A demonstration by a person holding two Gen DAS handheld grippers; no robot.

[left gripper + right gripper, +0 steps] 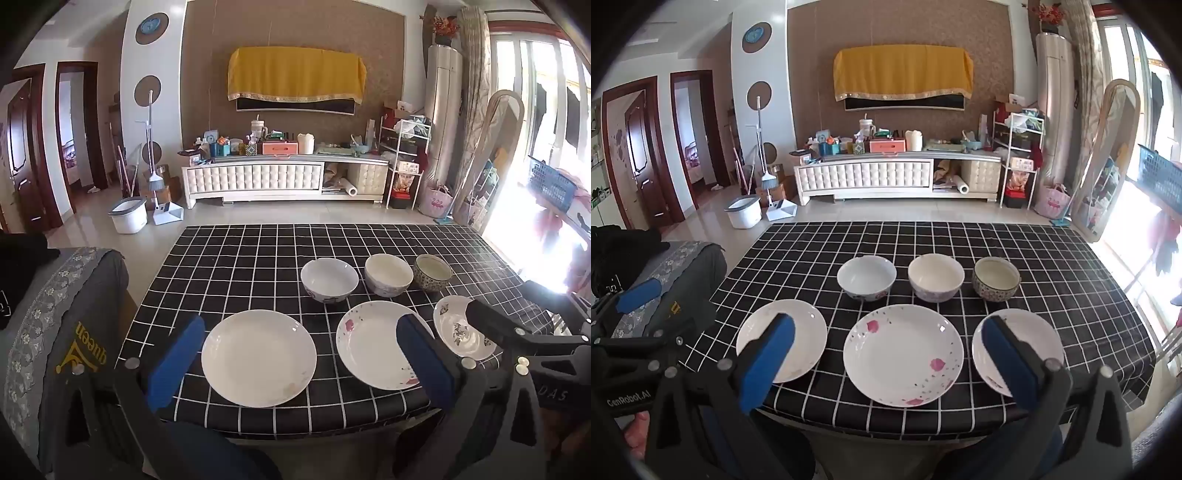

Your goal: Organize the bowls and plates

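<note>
My left tongs and right tongs, both wide open and empty, hover at the surface edge; three plates nearest me, three bowls behind them, unstacked.

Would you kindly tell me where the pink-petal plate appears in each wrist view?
Left wrist: pink-petal plate, right of centre, partly behind a blue finger pad.
Right wrist: pink-petal plate, bottom centre, unobstructed.
Shared landmark: the cream bowl sits just behind it.
</note>
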